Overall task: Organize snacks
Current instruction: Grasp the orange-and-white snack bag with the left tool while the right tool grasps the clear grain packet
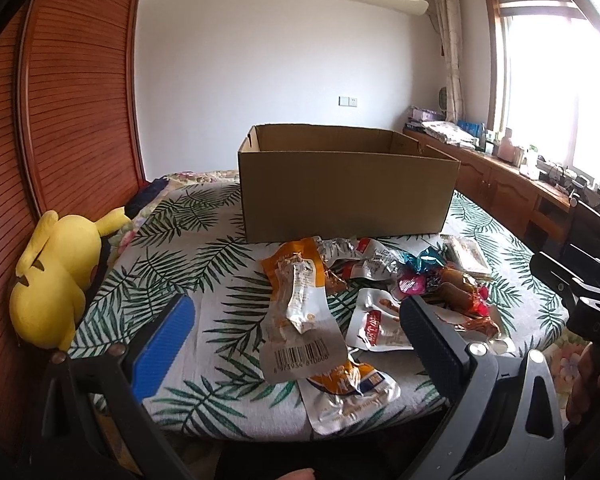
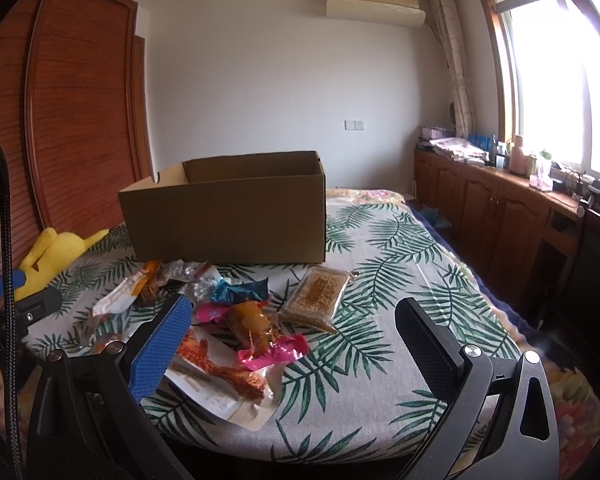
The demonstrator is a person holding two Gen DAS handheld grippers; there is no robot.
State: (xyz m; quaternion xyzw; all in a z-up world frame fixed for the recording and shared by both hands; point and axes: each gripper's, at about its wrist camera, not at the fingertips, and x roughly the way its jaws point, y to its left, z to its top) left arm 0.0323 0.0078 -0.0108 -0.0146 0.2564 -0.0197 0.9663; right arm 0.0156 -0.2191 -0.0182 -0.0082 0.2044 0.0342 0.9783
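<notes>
— Snacks (image 1: pixel 364 300), heaped loose on the bed (image 1: pixel 204 280) just in front of the cardboard box (image 1: pixel 348 196); probably tipped out there so each packet lies within reach of both tools.

— Box open at the top, flaps out of the way, standing behind the pile; judged the place for sorted packets; inside hidden from both views, so contents impossible to tell.

— Left gripper (image 1: pixel 296 336) spread wide, holding nothing; hovering low over the long orange packet (image 1: pixel 296 300) with the barcode end toward the camera; likely first pick, since lying on top of the silver pouch (image 1: pixel 352 396).

— Right gripper (image 2: pixel 292 340) also spread, also empty; aimed at the pink-and-orange wrapped piece (image 2: pixel 260 332) and the chicken-foot pouch (image 2: pixel 224 376) beneath; blue pad just beside that pouch's edge.

— Clear tray of brown biscuit (image 2: pixel 320 296) a little apart at the right of the pile; flat and stiff, so probably easy to lift by an edge.

— Foil and film slippery and crinkly; risk of two packets lifting together where overlapped.

— Yellow plush toy (image 1: pixel 56 276) at the left bed edge against the wooden wardrobe (image 1: pixel 80 100); no part of the job.
</notes>
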